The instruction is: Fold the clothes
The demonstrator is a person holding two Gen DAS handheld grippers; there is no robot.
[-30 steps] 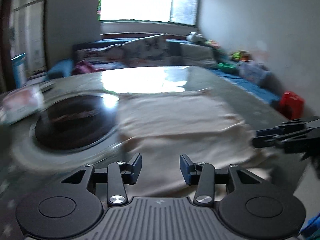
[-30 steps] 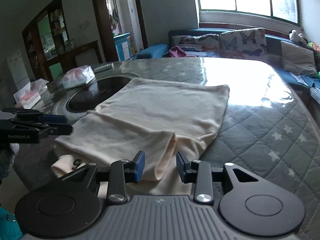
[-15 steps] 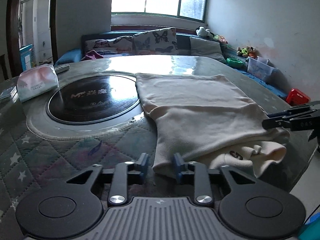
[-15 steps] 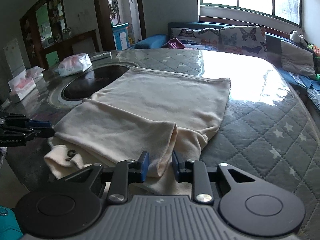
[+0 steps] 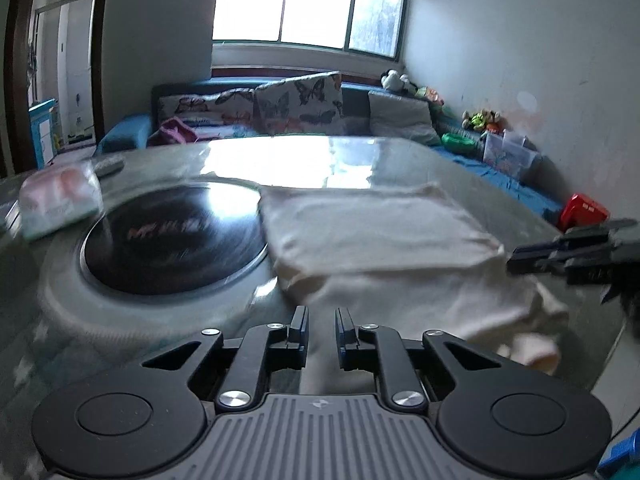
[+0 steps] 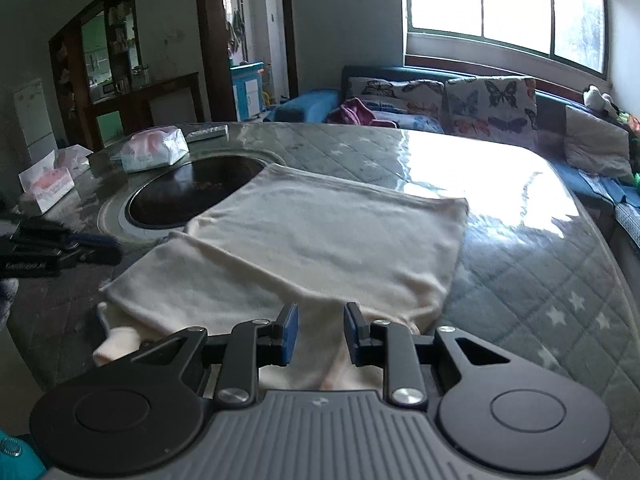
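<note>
Both grippers, left gripper (image 5: 322, 330) and right gripper (image 6: 318, 334), clamped on the cream garment (image 6: 320, 236) near hem at lower frame centre, likely to lift and fold it over

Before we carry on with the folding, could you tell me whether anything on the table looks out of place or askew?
The garment is folded unevenly: a cuff sticks out from under the top layer at the near edge of the table, and the far corner lies over the dark round inset. Nothing looks spilled or damaged.
</note>
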